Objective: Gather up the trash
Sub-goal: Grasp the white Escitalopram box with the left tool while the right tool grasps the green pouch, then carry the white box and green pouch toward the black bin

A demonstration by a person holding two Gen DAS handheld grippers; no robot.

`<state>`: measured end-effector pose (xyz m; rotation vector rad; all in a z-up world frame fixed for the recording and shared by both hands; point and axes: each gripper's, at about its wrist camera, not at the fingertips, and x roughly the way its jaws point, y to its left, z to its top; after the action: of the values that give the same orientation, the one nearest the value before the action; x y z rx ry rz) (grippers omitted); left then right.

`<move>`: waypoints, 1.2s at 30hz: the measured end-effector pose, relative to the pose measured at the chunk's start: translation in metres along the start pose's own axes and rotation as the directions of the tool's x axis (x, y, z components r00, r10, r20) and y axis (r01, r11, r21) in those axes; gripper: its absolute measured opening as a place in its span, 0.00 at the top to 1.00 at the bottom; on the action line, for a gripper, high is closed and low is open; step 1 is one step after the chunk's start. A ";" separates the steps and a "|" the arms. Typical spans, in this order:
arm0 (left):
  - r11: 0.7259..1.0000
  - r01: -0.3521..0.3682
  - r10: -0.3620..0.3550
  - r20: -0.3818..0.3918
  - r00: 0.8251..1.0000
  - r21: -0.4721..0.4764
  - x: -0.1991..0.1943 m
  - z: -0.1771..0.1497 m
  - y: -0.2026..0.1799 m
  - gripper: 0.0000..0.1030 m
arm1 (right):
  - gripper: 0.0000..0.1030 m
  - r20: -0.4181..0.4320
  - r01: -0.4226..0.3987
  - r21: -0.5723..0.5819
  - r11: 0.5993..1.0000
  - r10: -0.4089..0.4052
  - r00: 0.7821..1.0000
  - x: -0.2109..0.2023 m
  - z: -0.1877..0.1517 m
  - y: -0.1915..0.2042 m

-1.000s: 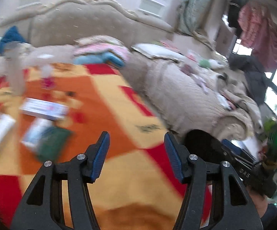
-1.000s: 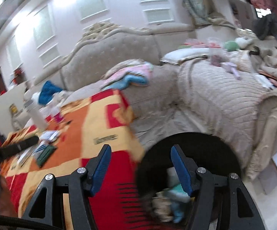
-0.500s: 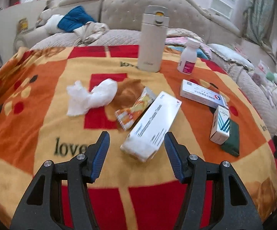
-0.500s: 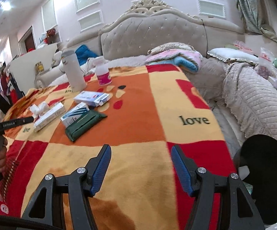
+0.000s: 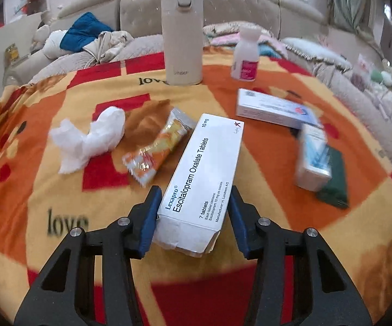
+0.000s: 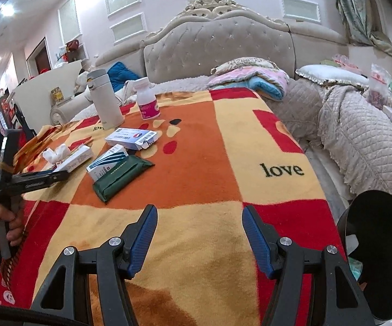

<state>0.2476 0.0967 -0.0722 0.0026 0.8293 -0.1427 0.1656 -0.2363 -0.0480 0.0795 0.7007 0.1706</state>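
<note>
Snack wrapper (image 5: 156, 149) just left of Lexapro box (image 5: 204, 179); blanket (image 6: 223, 168) bare rt.

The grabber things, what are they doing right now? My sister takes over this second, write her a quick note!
Left gripper: open, fingers either side of the long white Lexapro tablet box, not closed on it.
Right gripper: open, holding nothing, over the orange-and-red love blanket.
The crumpled white tissue and the orange foil wrapper lie left of the box.
The round black bin already holds some scraps.
Left: grip the box, bin it, then the rest.

Tissue (image 5: 87, 138) left of wrapper (image 5: 157, 149) (touching?) — box (image 5: 204, 179) right.
</note>
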 end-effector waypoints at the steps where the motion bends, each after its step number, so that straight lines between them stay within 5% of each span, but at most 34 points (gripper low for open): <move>1: 1.000 0.007 -0.007 0.010 1.000 -0.005 -0.010 -0.007 -0.003 0.55 | 0.39 0.009 -0.015 -0.009 1.000 0.015 1.000 -0.002 0.001 0.003; 5: 1.000 -0.005 0.005 0.029 1.000 -0.019 -0.041 -0.035 -0.017 0.54 | 0.38 -0.033 -0.189 0.003 0.982 0.189 0.982 0.010 0.014 0.025; 9: 0.993 -0.068 0.073 0.046 0.996 -0.095 -0.043 -0.050 -0.017 0.54 | 0.38 -0.115 -0.211 0.028 0.977 0.212 0.970 0.044 0.028 0.061; 16: 0.980 -0.029 0.034 0.020 0.999 -0.198 -0.034 -0.052 0.000 0.54 | 0.38 -0.220 -0.032 0.076 0.997 0.048 0.974 0.110 0.047 0.093; 22: 0.979 -0.024 0.029 0.024 0.999 -0.201 -0.035 -0.053 0.000 0.54 | 0.19 -0.258 0.063 -0.070 0.996 -0.079 0.963 0.143 0.052 0.121; 25: 0.978 -0.020 0.026 0.025 0.999 -0.206 -0.035 -0.053 0.002 0.54 | 0.32 -0.258 0.082 -0.139 0.987 -0.116 0.959 0.145 0.050 0.130; 27: 0.978 -0.021 0.026 0.022 0.999 -0.207 -0.035 -0.053 0.002 0.54 | 0.51 -0.245 0.068 -0.160 0.985 -0.106 0.964 0.139 0.049 0.128; 30: 0.978 -0.023 0.027 0.017 0.999 -0.207 -0.035 -0.054 0.002 0.54 | 0.56 -0.229 0.027 -0.154 0.988 -0.063 0.971 0.125 0.046 0.119; 36: 0.979 -0.037 0.039 0.010 0.999 -0.198 -0.034 -0.054 0.000 0.54 | 0.58 -0.162 -0.185 -0.131 0.974 0.163 0.973 0.059 0.030 0.087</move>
<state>0.1847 0.1042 -0.0838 -0.1696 0.8258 -0.0236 0.2180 -0.1402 -0.0507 -0.0120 0.8298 0.3998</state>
